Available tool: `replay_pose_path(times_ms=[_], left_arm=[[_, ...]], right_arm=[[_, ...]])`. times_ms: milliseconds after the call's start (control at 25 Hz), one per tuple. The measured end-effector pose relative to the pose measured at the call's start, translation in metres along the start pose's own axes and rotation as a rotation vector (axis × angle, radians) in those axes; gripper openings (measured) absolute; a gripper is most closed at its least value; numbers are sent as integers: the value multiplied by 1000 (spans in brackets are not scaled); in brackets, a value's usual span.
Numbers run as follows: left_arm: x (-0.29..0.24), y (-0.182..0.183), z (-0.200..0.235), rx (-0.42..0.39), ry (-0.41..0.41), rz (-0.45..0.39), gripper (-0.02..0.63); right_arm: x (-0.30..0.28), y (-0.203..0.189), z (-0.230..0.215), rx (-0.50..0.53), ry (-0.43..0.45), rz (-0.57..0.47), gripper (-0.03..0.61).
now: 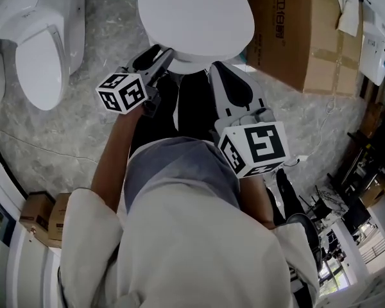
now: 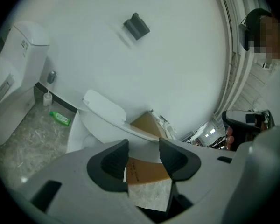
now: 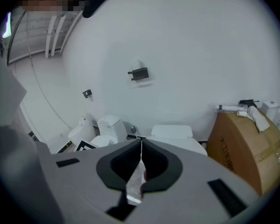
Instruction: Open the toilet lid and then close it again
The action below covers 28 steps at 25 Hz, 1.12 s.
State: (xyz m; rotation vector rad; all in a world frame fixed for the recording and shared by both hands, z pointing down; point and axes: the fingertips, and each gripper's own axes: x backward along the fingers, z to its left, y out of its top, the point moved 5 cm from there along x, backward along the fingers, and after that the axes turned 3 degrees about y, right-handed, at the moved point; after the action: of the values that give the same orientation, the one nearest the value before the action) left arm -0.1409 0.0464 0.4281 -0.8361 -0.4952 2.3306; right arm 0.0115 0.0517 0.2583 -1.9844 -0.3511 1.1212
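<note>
The white toilet lid (image 1: 196, 15) fills the top middle of the head view as a broad oval. My left gripper (image 1: 158, 56) reaches its front left edge, jaws open; in the left gripper view only cardboard and floor show in the gap of the left gripper (image 2: 143, 154), and the lid's rim (image 2: 113, 124) runs just beyond the tips. My right gripper (image 1: 216, 67) points at the lid's front right edge. In the right gripper view the right gripper (image 3: 141, 144) is shut, tips touching, nothing between, with the toilet (image 3: 172, 132) behind.
A second white toilet (image 1: 38, 43) stands at the left. A large cardboard box (image 1: 301, 31) sits close to the right of the task toilet. A green bottle (image 2: 60, 119) lies on the marbled floor by the wall. Small boxes (image 1: 48, 217) sit lower left.
</note>
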Motion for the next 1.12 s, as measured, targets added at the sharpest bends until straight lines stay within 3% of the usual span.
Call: replay_pose_path(times_ms=[440, 1120], left_arm=[[-4, 34, -14, -65, 34, -62, 166], [-13, 87, -33, -85, 70, -181, 166]], right_arm=[[10, 26, -12, 26, -15, -41, 11], [23, 53, -35, 59, -8, -79, 11]])
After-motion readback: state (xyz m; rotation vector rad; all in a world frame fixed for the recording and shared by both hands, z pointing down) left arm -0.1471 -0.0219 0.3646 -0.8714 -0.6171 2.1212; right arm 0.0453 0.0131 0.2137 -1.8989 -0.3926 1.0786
